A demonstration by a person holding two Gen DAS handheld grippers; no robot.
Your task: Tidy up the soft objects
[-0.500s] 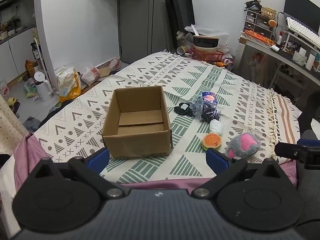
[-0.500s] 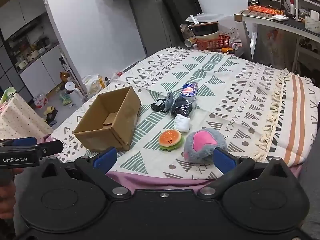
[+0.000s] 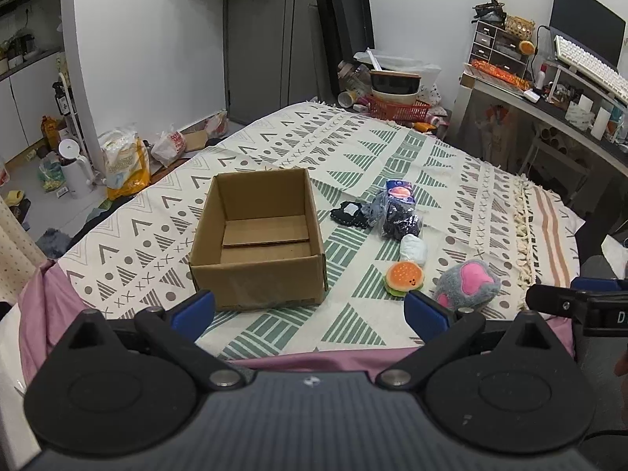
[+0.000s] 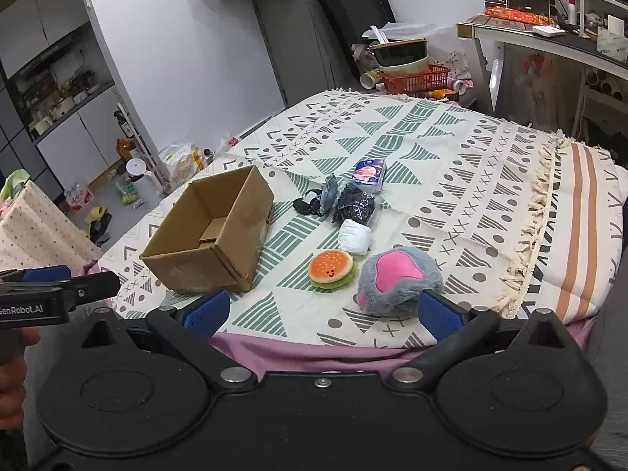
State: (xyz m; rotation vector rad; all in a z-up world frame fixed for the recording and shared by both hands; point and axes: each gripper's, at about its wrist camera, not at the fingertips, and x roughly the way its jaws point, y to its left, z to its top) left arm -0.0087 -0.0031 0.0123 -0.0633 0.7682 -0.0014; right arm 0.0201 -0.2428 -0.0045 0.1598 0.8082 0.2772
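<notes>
An open, empty cardboard box stands on the patterned bedspread. To its right lie a burger plush, a grey and pink paw plush, a white rolled cloth, a dark bagged bundle and a black fabric piece. My left gripper hovers open at the bed's near edge, in front of the box. My right gripper is open too, its right finger just before the paw plush.
The bed's near edge shows a purple sheet. Bags and a white kettle sit on the floor at left. A red basket with bowls stands beyond the bed, a cluttered desk at right. A hand holds the left gripper.
Both cameras have crept slightly forward toward the bed; the objects lie as before and both grippers stay open.
</notes>
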